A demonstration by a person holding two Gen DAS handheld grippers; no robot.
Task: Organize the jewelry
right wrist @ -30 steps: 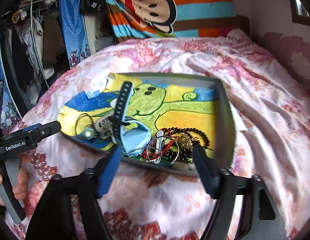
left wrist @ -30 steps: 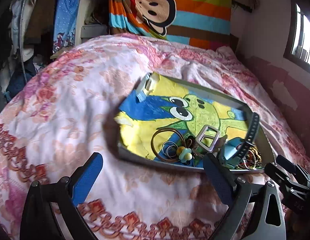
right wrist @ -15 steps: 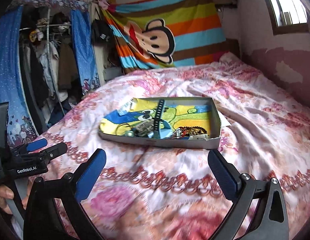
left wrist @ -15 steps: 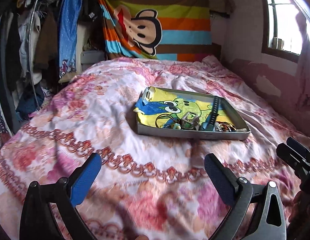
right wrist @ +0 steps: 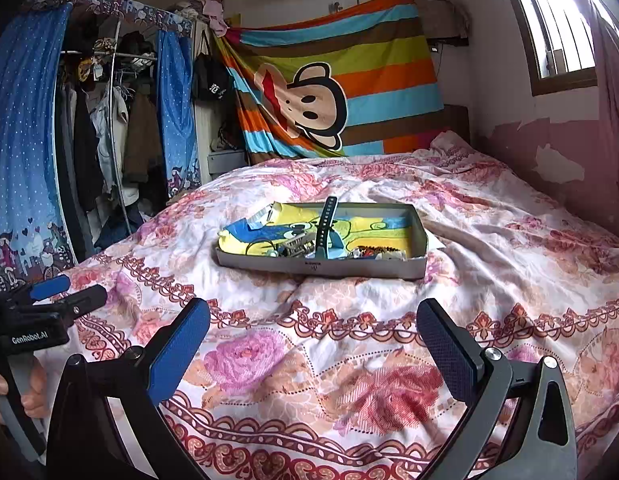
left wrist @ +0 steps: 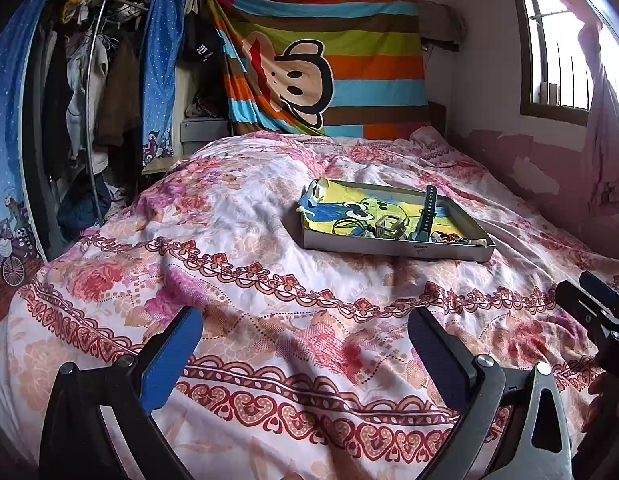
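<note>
- Above the near end of the floral pink bedspread [right wrist: 489, 216], the right gripper [right wrist: 313, 344] and left gripper [left wrist: 305, 348] both hang wide apart, holding nothing.
- Well ahead lies the shallow grey cardboard tray [right wrist: 321, 267] of jewelry, long axis crosswise, slightly nearer the right gripper.
- A dark watch strap [right wrist: 324, 226] stands up inside it.
- "GenRobot.AI" marks the left gripper's body.

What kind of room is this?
A bedroom, most likely. There is a big bed with a flowery quilt, clothes hanging in an open wardrobe, and a monkey blanket hung on the wall.
</note>
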